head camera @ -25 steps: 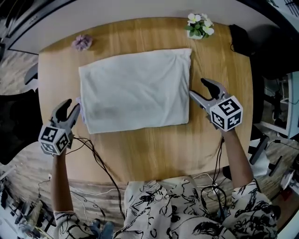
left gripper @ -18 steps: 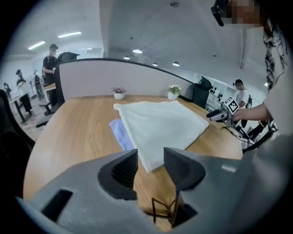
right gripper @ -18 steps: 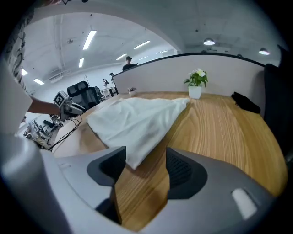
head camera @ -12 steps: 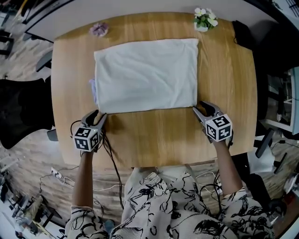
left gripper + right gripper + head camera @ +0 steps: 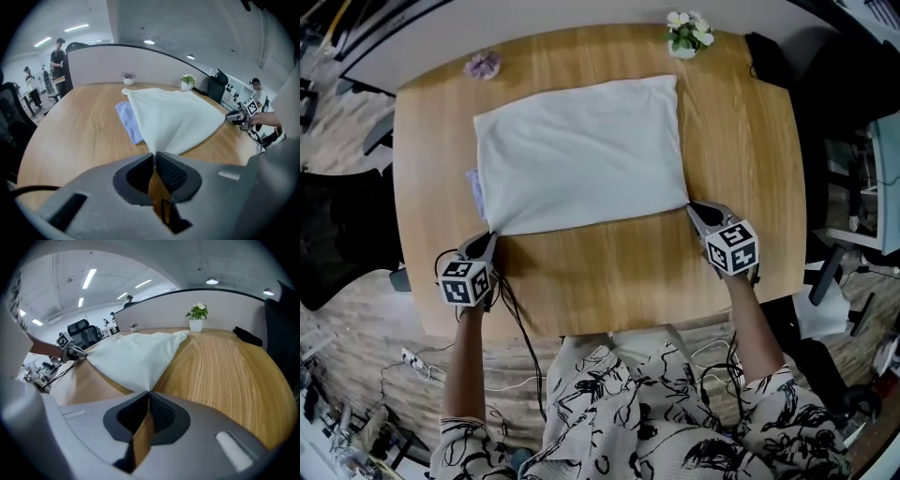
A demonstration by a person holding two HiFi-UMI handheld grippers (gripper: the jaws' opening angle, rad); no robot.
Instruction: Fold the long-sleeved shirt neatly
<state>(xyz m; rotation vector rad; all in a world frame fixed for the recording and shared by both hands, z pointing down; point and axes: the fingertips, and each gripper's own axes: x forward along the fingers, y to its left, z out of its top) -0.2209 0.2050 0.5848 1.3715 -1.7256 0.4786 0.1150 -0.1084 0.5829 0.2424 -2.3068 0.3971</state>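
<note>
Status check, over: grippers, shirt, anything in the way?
Jaws just closed: left gripper and right gripper each pinch a near shirt corner. Shirt folded, flat on table. Far-edge flower pot clear.

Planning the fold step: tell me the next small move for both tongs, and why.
Probably lift both corners together and carry them toward the far edge. The left tongs and right tongs have just closed on the near corners of the shirt, which lies flat.

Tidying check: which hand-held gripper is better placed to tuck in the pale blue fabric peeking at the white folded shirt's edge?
Left, probably. Left hand-held gripper and right hand-held gripper just closed on the white folded shirt's near corners; the left corner lies nearest the pale blue fabric.
</note>
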